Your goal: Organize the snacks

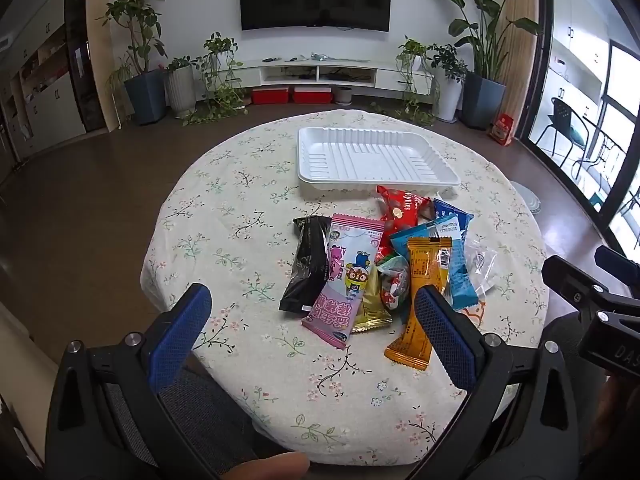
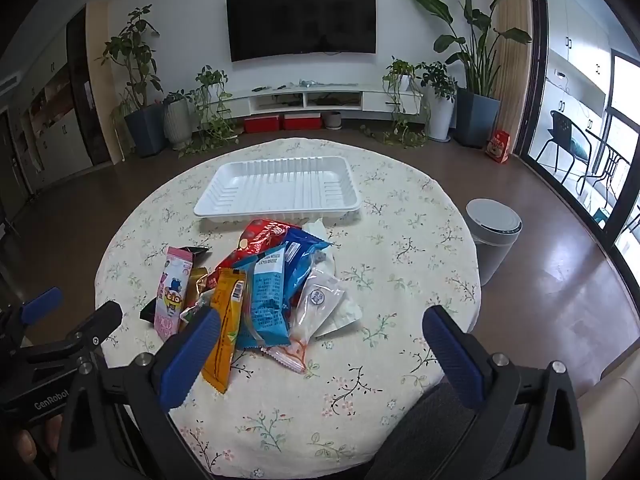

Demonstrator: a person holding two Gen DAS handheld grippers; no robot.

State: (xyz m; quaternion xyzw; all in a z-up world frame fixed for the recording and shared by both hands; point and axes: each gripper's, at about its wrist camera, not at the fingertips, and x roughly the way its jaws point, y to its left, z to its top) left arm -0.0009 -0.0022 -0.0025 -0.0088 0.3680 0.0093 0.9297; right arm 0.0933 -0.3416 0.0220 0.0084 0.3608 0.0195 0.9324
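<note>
A pile of snack packets lies on the round floral table: a black packet (image 1: pixel 306 266), a pink cartoon packet (image 1: pixel 344 276), an orange packet (image 1: pixel 420 300), a red packet (image 1: pixel 400 212), blue packets (image 1: pixel 456 232) and a clear packet (image 2: pixel 320 304). An empty white tray (image 1: pixel 372 160) stands behind the pile; it also shows in the right wrist view (image 2: pixel 280 190). My left gripper (image 1: pixel 316 312) is open and empty, held above the table's near edge before the pile. My right gripper (image 2: pixel 320 336) is open and empty, near the pile's front right.
The floral tablecloth (image 2: pixel 400 280) covers the round table. A grey bin (image 2: pixel 494 236) stands on the floor right of the table. Potted plants, a TV cabinet and red boxes line the far wall. The right gripper's body (image 1: pixel 592 304) shows at the right of the left wrist view.
</note>
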